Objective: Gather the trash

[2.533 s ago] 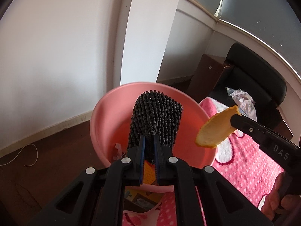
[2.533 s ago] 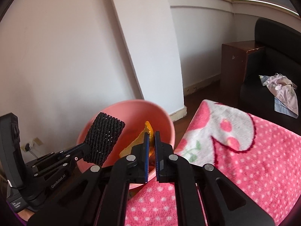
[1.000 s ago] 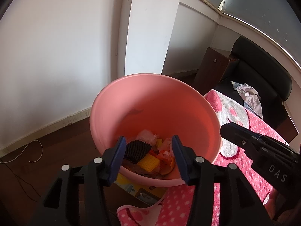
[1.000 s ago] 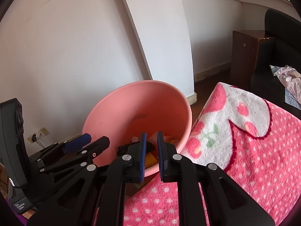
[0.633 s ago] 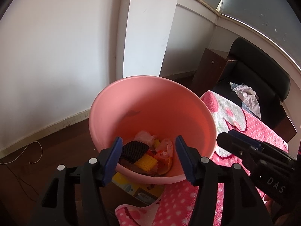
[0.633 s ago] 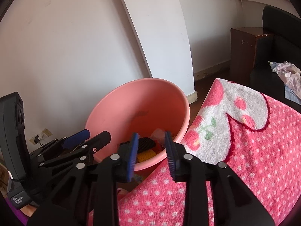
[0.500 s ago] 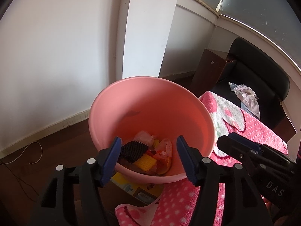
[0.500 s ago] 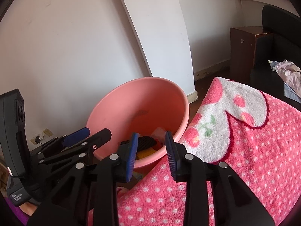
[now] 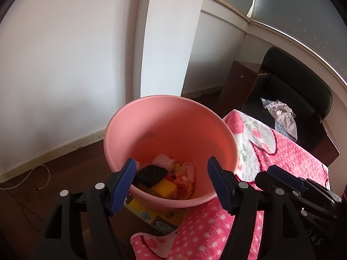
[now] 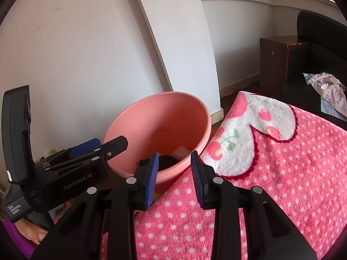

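The left hand-held gripper [image 9: 171, 184] hangs above the near rim of the pink basin [image 9: 164, 121]. Its jaws have just been opening and now stand wide, with nothing gripped between the blue pads [image 9: 123, 182]; the basin's contents show through the gap.

The right hand-held gripper [image 10: 174, 174] is held over the edge of the pink dotted blanket [image 10: 282, 173], just beside the basin. Its jaws have opened within the last second to a moderate gap — nothing is between them.

The collected trash lies at the bottom of the basin: a black mesh sleeve [image 9: 151, 173], a yellow ridged piece [image 9: 166, 187] touching it, an orange peel [image 9: 187, 189] and crumpled pale wrappers [image 9: 163, 160]. From the right wrist view only the black mesh and a pale scrap show over the rim.

The basin stands on the dark floor [image 9: 71, 169] near the white wall, touching the blanket's edge. A printed carton [image 9: 151, 214] lies partly under it. A black chair [image 9: 301, 99] with a crumpled cloth [image 9: 282, 117] stands well apart — beyond the blanket. A thin white cable [image 9: 32, 179] lies on the floor.
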Demonstrator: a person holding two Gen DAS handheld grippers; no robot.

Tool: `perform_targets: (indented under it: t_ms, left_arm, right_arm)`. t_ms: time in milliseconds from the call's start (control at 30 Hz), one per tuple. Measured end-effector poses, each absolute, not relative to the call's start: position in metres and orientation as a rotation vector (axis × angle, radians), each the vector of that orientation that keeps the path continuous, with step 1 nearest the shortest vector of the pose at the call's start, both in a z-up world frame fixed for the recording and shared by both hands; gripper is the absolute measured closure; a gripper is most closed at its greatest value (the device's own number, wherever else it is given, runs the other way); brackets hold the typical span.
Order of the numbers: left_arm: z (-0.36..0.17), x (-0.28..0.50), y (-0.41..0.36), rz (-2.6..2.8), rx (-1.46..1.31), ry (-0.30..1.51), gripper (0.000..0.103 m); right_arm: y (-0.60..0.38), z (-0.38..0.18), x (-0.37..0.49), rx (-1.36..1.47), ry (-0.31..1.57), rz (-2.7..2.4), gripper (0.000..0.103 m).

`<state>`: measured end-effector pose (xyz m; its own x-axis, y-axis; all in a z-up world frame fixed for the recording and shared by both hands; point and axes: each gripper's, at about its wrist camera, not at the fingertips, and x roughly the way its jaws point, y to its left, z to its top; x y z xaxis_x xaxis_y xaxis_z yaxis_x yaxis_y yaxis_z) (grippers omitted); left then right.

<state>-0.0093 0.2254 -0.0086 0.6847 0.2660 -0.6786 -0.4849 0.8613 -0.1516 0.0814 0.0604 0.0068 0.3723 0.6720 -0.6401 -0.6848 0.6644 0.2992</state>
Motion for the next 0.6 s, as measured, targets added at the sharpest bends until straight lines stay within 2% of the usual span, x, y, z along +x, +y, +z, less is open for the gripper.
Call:
perform_targets:
  t_ms: [600]
  left_arm:
    - [0.02, -0.04, 0.181, 0.391, -0.274, 0.648, 0.035]
  right_arm:
    - [0.017, 0.03, 0.051, 0.043, 0.737, 0.833, 0.071]
